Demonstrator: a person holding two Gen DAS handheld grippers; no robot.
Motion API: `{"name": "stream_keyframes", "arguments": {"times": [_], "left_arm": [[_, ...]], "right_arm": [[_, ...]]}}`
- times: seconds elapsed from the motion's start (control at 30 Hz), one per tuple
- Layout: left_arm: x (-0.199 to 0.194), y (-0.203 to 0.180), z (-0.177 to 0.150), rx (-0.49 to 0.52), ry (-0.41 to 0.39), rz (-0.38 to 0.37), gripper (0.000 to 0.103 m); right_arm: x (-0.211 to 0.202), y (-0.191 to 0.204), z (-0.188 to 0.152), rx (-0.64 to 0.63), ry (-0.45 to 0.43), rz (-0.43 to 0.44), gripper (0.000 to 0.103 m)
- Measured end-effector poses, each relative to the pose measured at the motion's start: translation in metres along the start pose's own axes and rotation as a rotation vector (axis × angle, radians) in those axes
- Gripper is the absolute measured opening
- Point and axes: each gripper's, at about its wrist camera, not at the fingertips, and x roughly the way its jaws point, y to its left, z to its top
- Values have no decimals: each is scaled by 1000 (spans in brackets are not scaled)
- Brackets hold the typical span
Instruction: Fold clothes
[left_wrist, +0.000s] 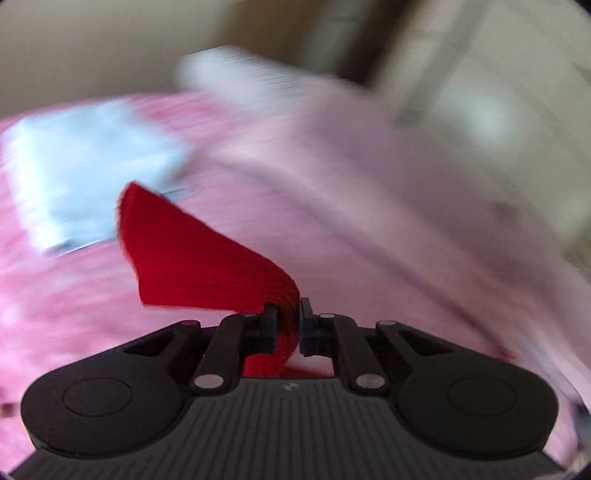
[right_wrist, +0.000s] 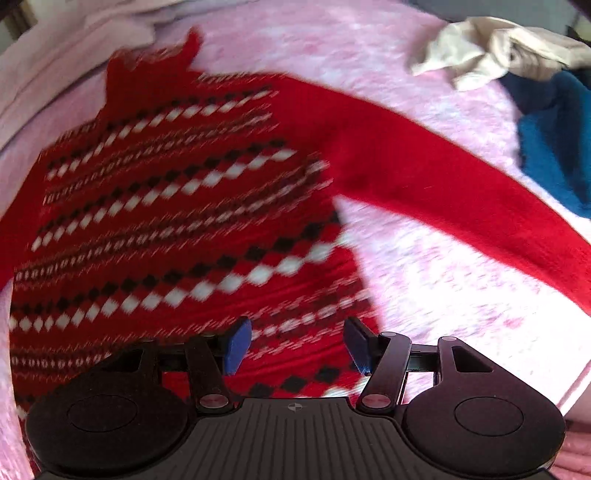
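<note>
Nearest the left wrist lens, the left hand-held gripper (left_wrist: 289, 325) is closed tight on a strip of red knit, very likely a cuff or edge of the sweater (right_wrist: 177, 206); the cloth bunches between the pads and flaps up and to the left, lifted off the pink bed (left_wrist: 74, 314). Which part of the garment it is cannot be told from that blurred view. In the right wrist view the right hand-held gripper (right_wrist: 295, 347) stands wide open with nothing between its blue pads, poised just over the sweater's lower right body panel. From there the sweater runs away from the lens: its patterned body lies flat on the bed, long axis pointing up and to the left toward the collar at the far end. One sleeve (right_wrist: 443, 173) stretches straight out from the shoulder, down and to the right, well clear of the body and crossing to the right of the open gripper. So the spread sleeve lies to the right and ahead of the right gripper, which is the nearer one to it; folding it would mean carrying it leftward across the body. Farther off, at the bed's far right, lie a cream garment (right_wrist: 491, 48) and a blue garment (right_wrist: 554, 147), apart from the sweater.
</note>
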Motion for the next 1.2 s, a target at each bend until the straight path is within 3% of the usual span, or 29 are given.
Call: {"name": "stream_keyframes", "arguments": {"times": [0.1,0.17,0.23,0.27,0.3,0.4,0.5,0.57,0.63,0.73,0.97,1.07,1.2], "left_arm": [[-22,-95,-21,136,-4,-306,7],[-31,-155,-53,186,65,-537,8],[-30,-201,-95,234,182,-676,19],[-25,-216,-118,261,249,-685,27],[-20,-229,-141,288,316,-689,28],[-5,-232,-197,410,486,-595,27],[-2,-205,-213,481,528,-483,25],[2,-183,-207,495,533,-409,25],[6,-167,-197,522,512,-339,25],[12,-151,-185,554,482,-267,25],[32,-140,-164,594,444,-198,25],[41,-142,-159,558,474,-224,25],[43,-150,-167,608,510,-253,25]], "right_arm": [[-7,-22,9,42,-32,0,59],[-12,-34,15,65,-61,6,59],[-11,-42,20,99,-80,57,59],[-9,-45,23,117,-88,87,59],[-8,-48,26,135,-96,117,59],[-5,-59,34,190,-120,207,59],[-1,-69,42,245,-144,297,59],[2,-76,47,281,-160,357,59],[4,-82,53,317,-176,417,59],[24,-88,57,482,-151,529,59],[54,-101,70,632,-162,472,59],[58,-118,73,689,-173,435,58],[48,-147,51,730,-188,388,59]]}}
